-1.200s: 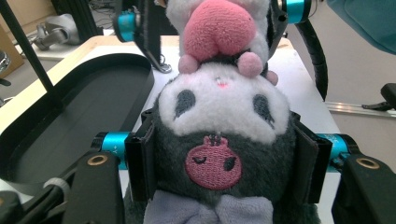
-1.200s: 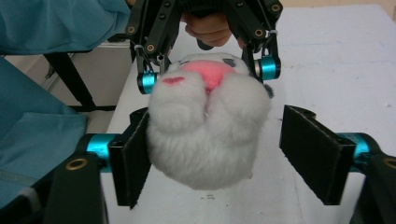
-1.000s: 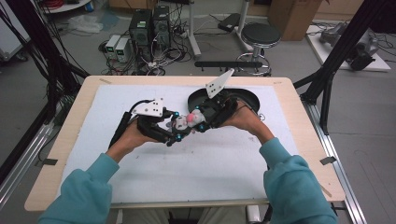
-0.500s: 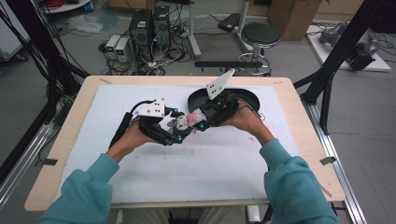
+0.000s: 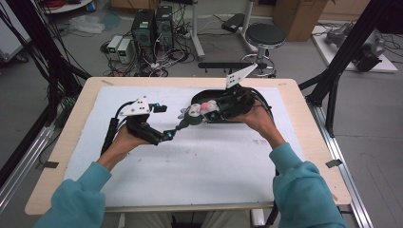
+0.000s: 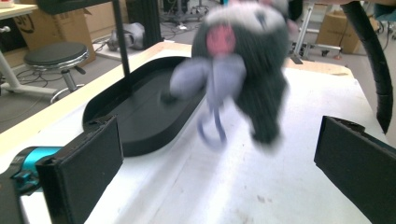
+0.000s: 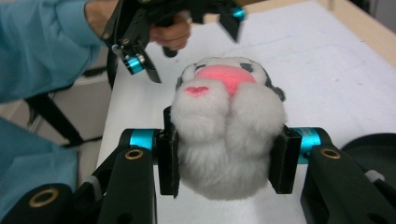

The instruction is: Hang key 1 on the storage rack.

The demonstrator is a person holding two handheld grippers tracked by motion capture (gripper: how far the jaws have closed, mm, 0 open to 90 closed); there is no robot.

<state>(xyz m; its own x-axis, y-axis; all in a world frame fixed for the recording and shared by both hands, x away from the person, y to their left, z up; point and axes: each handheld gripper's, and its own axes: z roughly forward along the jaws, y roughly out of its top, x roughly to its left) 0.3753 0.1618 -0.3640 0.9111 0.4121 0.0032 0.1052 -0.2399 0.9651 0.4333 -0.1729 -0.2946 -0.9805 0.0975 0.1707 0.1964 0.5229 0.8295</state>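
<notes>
Two claws, one toy, and only my right one has it. In the high view my right gripper (image 5: 202, 113) is clamped on the plush (image 5: 196, 112), which hangs above the white mat (image 5: 190, 166) just left of the black tray (image 5: 211, 95). My left gripper (image 5: 164, 123) sits down-left of the toy with its jaws spread, nothing between them; they have just been opening. The toy's long axis runs from my right claw down-left toward the left one, so the tray lies on the far right side of it, nearer my right hand.

In the left gripper view both pads (image 6: 86, 168) stand wide apart and bare. The plush (image 6: 243, 70) dangles ahead of them, blurred, dark body hanging downward, clear of both pads. The tray (image 6: 140, 121) lies on the mat beyond and to the left in this view, nothing in it that I can see.

In the right gripper view my pads (image 7: 169, 154) squeeze the toy's white fuzzy end from both sides; its pink-marked face (image 7: 224, 77) points away from me. The left gripper (image 7: 187, 28) hovers past it, agape. I judge the coming move belongs to my right hand: swing the plush right to the tray.
</notes>
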